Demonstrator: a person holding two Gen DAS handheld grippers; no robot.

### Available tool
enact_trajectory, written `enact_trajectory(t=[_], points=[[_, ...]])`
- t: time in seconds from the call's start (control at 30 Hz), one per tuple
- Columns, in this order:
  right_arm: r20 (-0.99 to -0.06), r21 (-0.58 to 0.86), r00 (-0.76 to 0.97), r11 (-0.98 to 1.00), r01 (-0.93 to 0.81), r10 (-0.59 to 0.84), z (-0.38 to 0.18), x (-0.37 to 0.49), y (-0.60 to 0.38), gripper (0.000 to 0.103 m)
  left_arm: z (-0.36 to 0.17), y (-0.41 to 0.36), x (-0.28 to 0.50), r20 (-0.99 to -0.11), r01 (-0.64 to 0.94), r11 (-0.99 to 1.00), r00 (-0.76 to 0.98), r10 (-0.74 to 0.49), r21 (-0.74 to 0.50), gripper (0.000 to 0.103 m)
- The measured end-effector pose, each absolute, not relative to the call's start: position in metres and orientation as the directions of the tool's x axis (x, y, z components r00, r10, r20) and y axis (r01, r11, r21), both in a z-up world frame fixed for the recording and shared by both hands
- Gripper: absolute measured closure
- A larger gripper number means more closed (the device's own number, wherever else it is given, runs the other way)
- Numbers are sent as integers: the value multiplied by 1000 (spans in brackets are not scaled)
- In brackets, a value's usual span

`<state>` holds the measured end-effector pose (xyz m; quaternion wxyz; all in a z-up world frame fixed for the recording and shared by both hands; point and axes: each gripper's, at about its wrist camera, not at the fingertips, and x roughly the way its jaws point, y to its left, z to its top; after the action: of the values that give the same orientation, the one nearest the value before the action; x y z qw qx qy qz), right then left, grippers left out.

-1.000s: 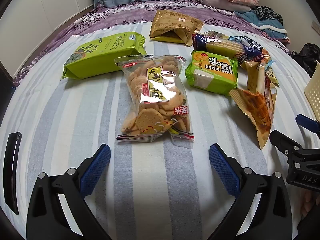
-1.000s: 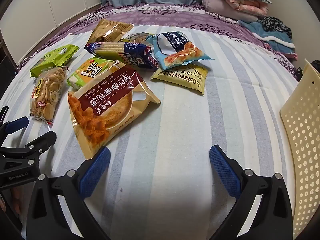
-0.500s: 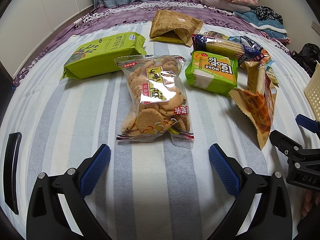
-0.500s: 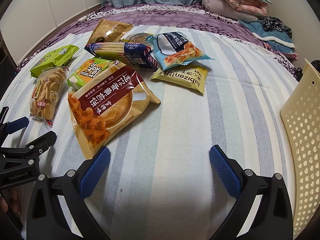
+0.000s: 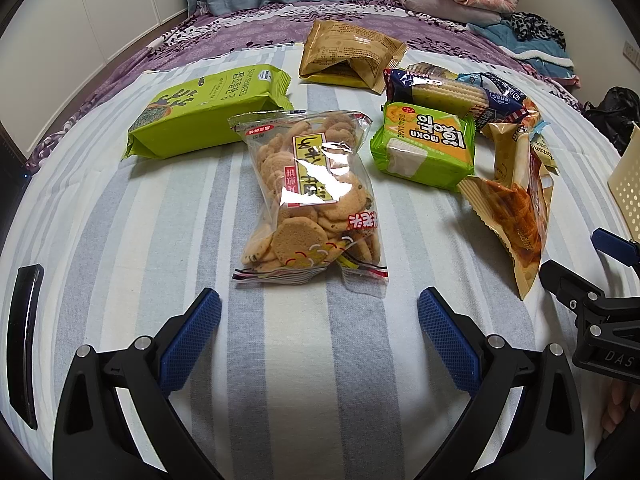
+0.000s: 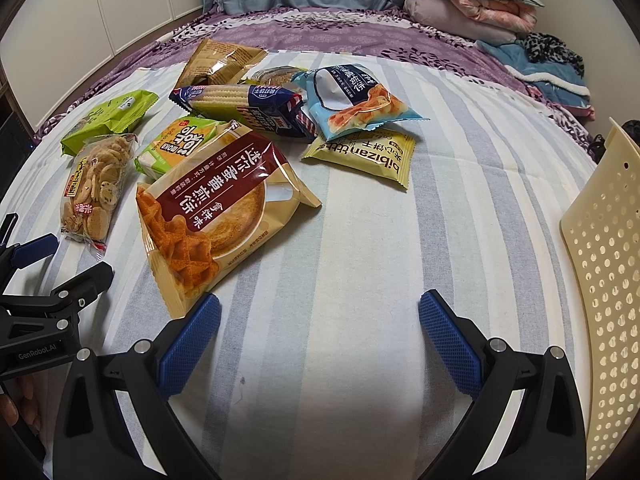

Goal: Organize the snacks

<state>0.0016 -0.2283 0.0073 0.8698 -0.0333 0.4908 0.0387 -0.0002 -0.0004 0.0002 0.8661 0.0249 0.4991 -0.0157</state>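
Several snack packs lie on a striped bed sheet (image 5: 120, 240). My left gripper (image 5: 319, 336) is open, just short of a clear bag of round crackers (image 5: 312, 196). Behind that bag sit a long green pack (image 5: 204, 114), a brown bag (image 5: 348, 54), a green wafer pack (image 5: 428, 146) and a blue cracker pack (image 5: 452, 94). My right gripper (image 6: 320, 336) is open and holds nothing; a tan waffle bag (image 6: 216, 208) lies at its left pad. Further back lie a yellow pack (image 6: 366, 158) and a light blue bag (image 6: 356, 98).
A cream perforated basket (image 6: 604, 264) stands at the right edge of the right wrist view. Folded blankets (image 6: 476, 4) and clothes are piled at the far right of the purple bedspread (image 6: 320, 34). A dark strip (image 5: 24, 344) lies at the left.
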Motion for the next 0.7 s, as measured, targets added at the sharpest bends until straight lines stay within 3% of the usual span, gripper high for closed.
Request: enact_trajectory(t=[0.7], points=[[-838,43,540,996,-79,79,23,-6,-233,5,10,3,-5,-857,44,999,515,-4,21,3]])
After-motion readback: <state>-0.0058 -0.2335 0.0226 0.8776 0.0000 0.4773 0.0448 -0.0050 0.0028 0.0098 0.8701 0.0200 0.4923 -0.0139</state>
